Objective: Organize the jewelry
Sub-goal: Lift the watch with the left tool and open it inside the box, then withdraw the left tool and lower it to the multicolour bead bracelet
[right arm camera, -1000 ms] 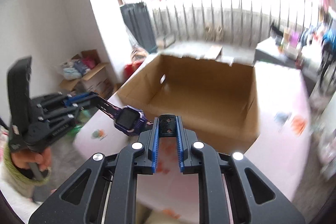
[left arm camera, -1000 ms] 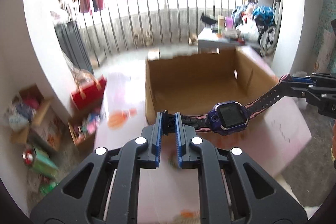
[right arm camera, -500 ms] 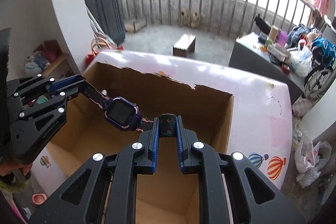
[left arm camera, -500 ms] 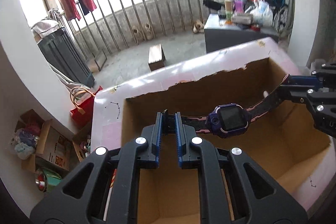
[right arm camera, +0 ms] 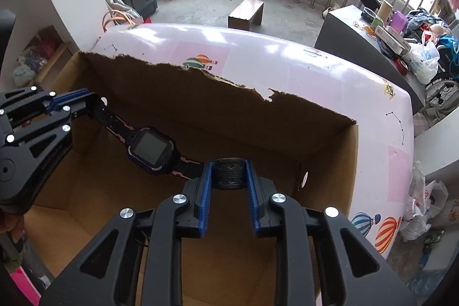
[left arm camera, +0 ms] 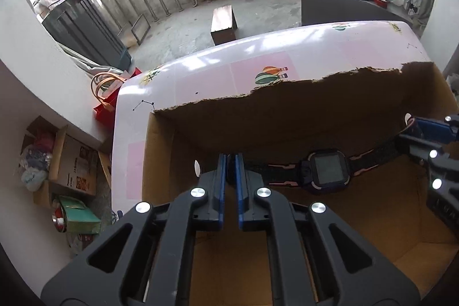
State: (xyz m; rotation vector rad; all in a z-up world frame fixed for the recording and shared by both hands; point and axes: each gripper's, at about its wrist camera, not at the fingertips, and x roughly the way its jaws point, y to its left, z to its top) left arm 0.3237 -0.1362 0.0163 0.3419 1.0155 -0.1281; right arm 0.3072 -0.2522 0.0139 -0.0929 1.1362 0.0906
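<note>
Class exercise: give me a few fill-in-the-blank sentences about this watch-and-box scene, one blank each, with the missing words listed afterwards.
1. The watch hangs stretched between two ____.
2. Both strap ends are over the open cardboard ____, which stands on the pink table.
3. The left gripper is ____ on one strap end, its pads pressed on it.
4. The far wall of the box has a ____ top edge.

Missing words: grippers; box; shut; torn
</note>
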